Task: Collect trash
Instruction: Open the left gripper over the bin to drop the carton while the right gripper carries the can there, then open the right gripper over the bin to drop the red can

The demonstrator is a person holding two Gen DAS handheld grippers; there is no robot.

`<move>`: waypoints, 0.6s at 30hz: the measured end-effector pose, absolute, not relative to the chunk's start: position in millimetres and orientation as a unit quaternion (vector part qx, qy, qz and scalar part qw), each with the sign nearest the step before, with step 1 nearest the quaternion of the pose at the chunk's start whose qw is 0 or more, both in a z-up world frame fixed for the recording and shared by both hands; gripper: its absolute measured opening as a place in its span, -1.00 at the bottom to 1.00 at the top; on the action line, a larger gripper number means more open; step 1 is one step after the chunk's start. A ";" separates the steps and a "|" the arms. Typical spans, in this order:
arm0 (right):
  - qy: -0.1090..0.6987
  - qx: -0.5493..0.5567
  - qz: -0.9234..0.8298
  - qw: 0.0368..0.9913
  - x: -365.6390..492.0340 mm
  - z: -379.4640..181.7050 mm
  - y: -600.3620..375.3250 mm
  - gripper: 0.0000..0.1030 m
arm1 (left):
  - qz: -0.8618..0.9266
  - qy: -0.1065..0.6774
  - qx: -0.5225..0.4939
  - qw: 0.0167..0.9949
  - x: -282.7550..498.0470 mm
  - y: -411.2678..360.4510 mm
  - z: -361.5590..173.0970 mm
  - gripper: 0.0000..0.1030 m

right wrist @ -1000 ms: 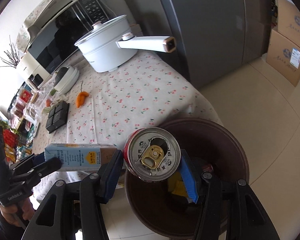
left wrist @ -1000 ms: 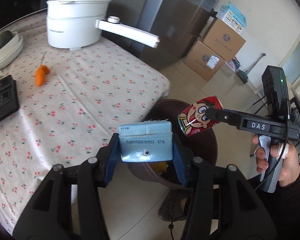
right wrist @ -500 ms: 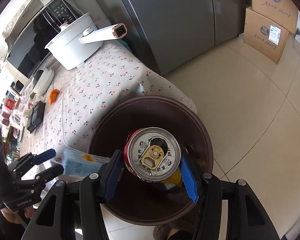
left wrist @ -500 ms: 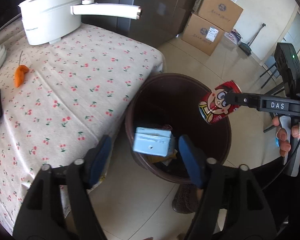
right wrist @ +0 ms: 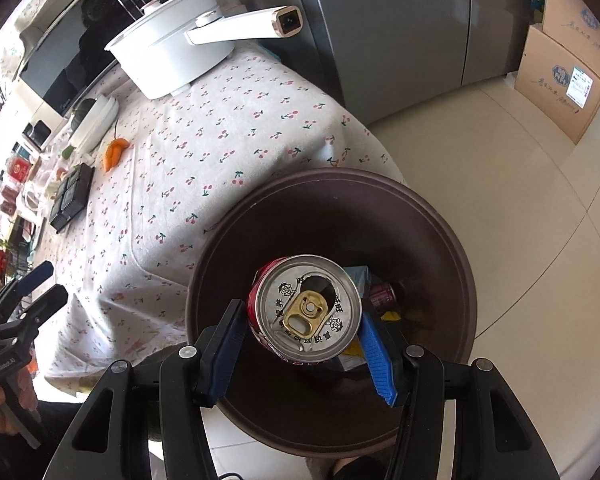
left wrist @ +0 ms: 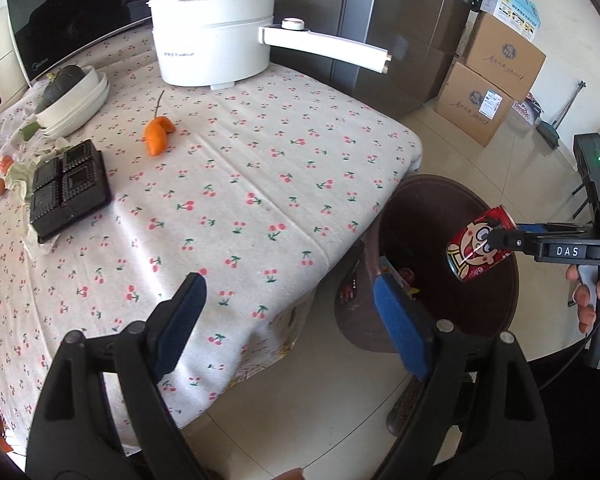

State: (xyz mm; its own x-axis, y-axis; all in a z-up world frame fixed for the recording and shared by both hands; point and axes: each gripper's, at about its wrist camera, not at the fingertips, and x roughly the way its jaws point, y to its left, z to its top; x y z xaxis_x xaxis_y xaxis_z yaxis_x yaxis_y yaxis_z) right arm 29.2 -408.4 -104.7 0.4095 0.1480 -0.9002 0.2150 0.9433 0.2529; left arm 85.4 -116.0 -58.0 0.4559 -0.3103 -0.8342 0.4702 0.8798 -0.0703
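Gone from the left gripper (left wrist: 288,320) is the pale blue carton it clamped a second ago; seen from the left wrist, its jaws have just been opening and stand wide with nothing between them, over the counter (left wrist: 260,184) edge just beside the brown bin (left wrist: 496,312); the red can (left wrist: 478,250) hangs over the bin, pinched by the right gripper (left wrist: 496,240). From the right wrist, the right gripper (right wrist: 304,330) is partly closed on the can (right wrist: 308,312), pads against its sides, directly above the bin (right wrist: 260,224); the carton (right wrist: 358,278) lies inside the bin. One drop looks done, the can's pending; next move calls for spreading these jaws while centred over the bin.
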 end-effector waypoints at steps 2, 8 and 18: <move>0.547 0.162 -0.019 0.821 33.4 -106.0 -402.5 0.11 | -0.221 0.468 0.080 0.852 86.1 -106.2 -56.8 0.67; 0.563 0.148 -0.016 0.813 51.6 -112.9 -380.6 0.11 | -0.194 0.469 0.062 0.859 89.1 -75.3 -53.5 0.67; 0.582 0.153 -0.010 0.799 78.3 -116.3 -347.9 0.25 | -0.154 0.470 0.034 0.869 91.4 -19.6 -50.3 0.68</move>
